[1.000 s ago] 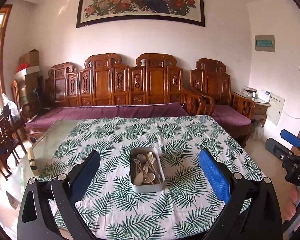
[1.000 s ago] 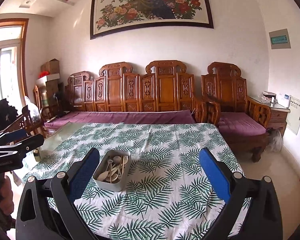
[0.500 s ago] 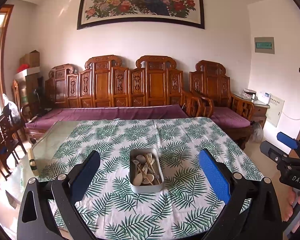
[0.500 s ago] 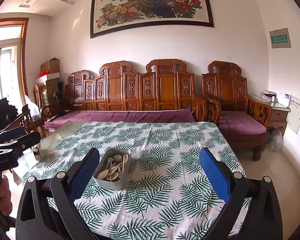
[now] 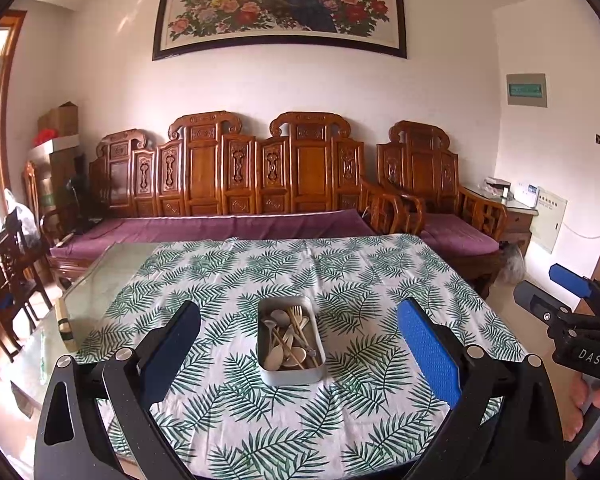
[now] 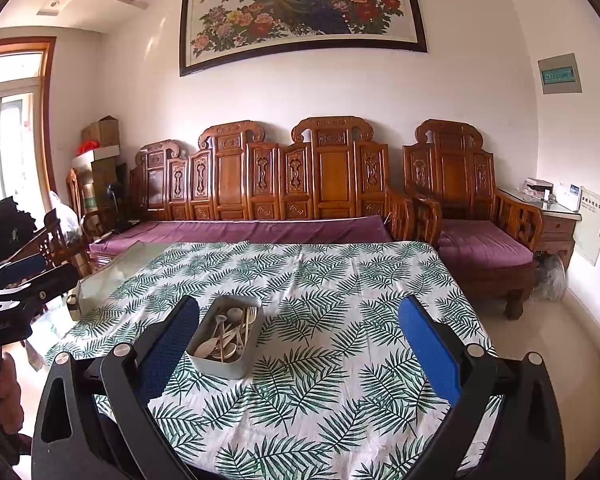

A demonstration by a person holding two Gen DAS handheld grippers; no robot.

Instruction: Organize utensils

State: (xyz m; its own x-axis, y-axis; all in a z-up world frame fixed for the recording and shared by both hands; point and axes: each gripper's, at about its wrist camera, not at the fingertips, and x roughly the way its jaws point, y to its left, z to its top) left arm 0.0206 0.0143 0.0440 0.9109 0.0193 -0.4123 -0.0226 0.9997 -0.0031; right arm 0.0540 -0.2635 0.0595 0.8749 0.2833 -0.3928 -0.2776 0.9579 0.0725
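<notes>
A white rectangular tin (image 5: 290, 372) (image 6: 204, 362) sits on the leaf-print tablecloth and holds several pale spoons and forks (image 5: 290, 338) (image 6: 230, 334) jumbled together. My left gripper (image 5: 300, 350) hangs above the table's near edge, open, with the tin framed between its blue pads and nothing held. My right gripper (image 6: 300, 350) is open too, empty, with the tin just inside its left finger (image 6: 172, 344). Each gripper shows at the edge of the other's view, the right gripper (image 5: 568, 300) held by a hand.
The table (image 5: 340, 280) carries a leaf-print cloth, with bare glass (image 5: 96, 280) at its left end. A carved wooden sofa with purple cushions (image 5: 228, 224) stands behind it, an armchair (image 6: 472, 216) at the right, and dark chairs (image 5: 8, 272) at the left.
Both grippers have risen and drawn back a little from the table, so the tin sits slightly farther off. Both stay open.
</notes>
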